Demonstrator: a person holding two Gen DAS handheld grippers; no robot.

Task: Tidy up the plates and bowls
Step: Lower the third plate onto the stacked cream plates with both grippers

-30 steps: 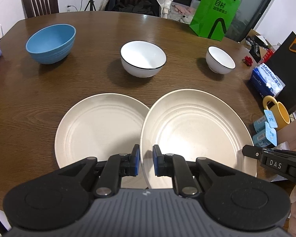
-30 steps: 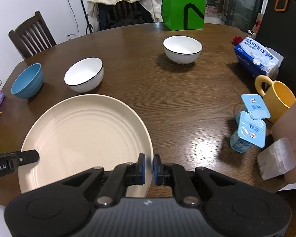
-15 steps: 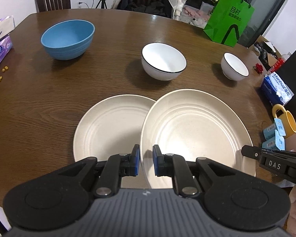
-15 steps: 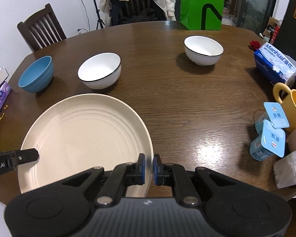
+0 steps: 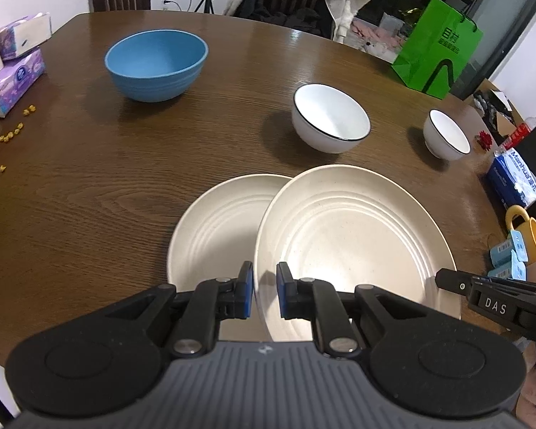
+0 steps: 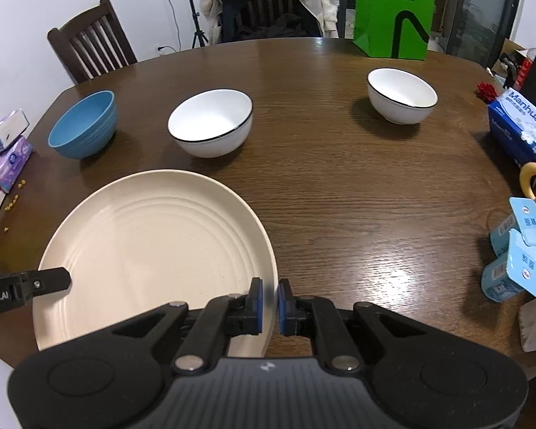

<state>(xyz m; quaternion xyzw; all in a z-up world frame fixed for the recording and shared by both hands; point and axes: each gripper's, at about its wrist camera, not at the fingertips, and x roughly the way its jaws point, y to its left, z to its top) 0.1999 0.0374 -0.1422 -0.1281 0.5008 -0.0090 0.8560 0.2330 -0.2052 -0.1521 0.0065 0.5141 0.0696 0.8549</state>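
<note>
**What my claws are touching and seeing**

The plate (image 5: pixel 353 236) I hold looks like matt cream plastic, faintly speckled, with smooth moulded rings; the second plate (image 5: pixel 218 228) beneath has the same finish. My table (image 6: pixel 339 186) is dark wood, grained and polished enough to throw glare. The blue bowl (image 5: pixel 157 64) is matt with ribbed sides. Both white bowls (image 6: pixel 211 121) (image 6: pixel 402 94) look like glossy glazed ceramic, black-rimmed. The green bag (image 6: pixel 393 10) is smooth paper. My fingers (image 5: pixel 246 289) are matt black plastic, blue-padded.
</note>
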